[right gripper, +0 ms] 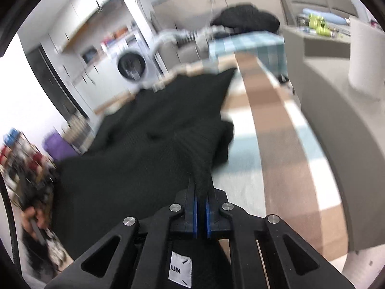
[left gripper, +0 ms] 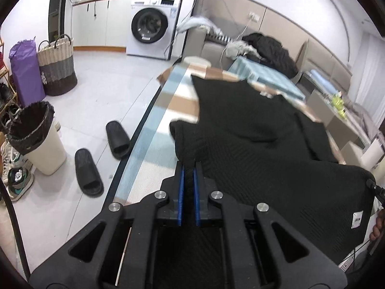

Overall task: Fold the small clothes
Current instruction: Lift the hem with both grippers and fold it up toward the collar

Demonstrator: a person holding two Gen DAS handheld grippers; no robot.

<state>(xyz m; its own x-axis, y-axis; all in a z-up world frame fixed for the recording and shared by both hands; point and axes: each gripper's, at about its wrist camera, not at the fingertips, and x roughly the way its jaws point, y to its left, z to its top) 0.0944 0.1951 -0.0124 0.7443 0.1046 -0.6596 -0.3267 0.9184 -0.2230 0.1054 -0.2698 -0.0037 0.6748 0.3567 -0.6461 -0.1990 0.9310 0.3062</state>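
We hold the black knit [left gripper: 252,144] with both claws, left claw [left gripper: 189,168] and right claw [right gripper: 201,187] clamped on its near edge; it lies on the counter [left gripper: 154,130], soft, floppy, best gripped at corners

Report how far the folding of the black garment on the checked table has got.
Done: both corners of the near edge are gripped. The left hand-held gripper and right hand-held gripper are each shut on the black knit garment. In hand: that near edge is raised, while the far part lies on the checked tablecloth. Left: no finished fold shows yet, so all the folding remains.
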